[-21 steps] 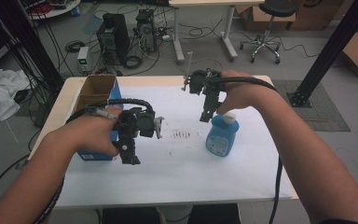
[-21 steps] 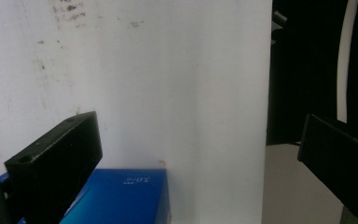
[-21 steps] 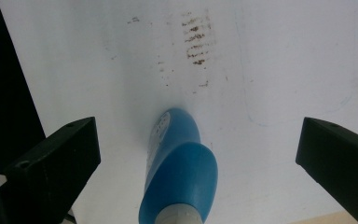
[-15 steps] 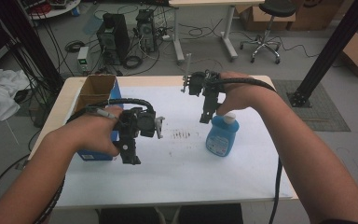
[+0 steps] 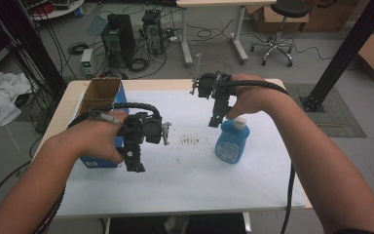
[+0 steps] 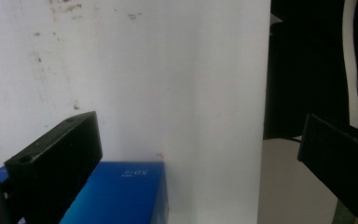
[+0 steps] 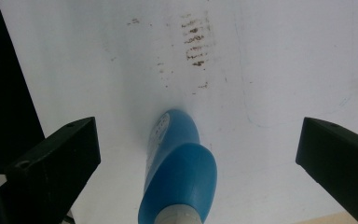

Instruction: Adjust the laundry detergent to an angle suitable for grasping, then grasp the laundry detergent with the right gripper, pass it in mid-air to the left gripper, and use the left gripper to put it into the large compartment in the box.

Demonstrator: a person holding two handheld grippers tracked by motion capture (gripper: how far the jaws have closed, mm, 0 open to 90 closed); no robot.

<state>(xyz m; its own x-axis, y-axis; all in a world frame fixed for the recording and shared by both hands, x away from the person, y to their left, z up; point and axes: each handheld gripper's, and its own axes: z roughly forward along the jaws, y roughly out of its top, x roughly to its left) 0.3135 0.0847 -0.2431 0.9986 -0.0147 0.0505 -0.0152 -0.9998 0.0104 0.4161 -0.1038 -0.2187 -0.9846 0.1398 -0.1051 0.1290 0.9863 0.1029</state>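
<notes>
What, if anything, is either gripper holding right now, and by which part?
Nothing is held. The right gripper hangs open above the blue bottle, jaws clear of its cap. The left gripper is open beside the blue box, touching nothing.

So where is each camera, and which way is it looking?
High view: sits above the person's side, looks forward and down on the table; both forearms, left gripper and right gripper show.
Left gripper view: rides the left gripper, looks down between its open jaws at the box.
Right gripper view: rides the right gripper, looks down between its open jaws at the bottle.
Shared: the high view also shows the box and the bottle.
</notes>
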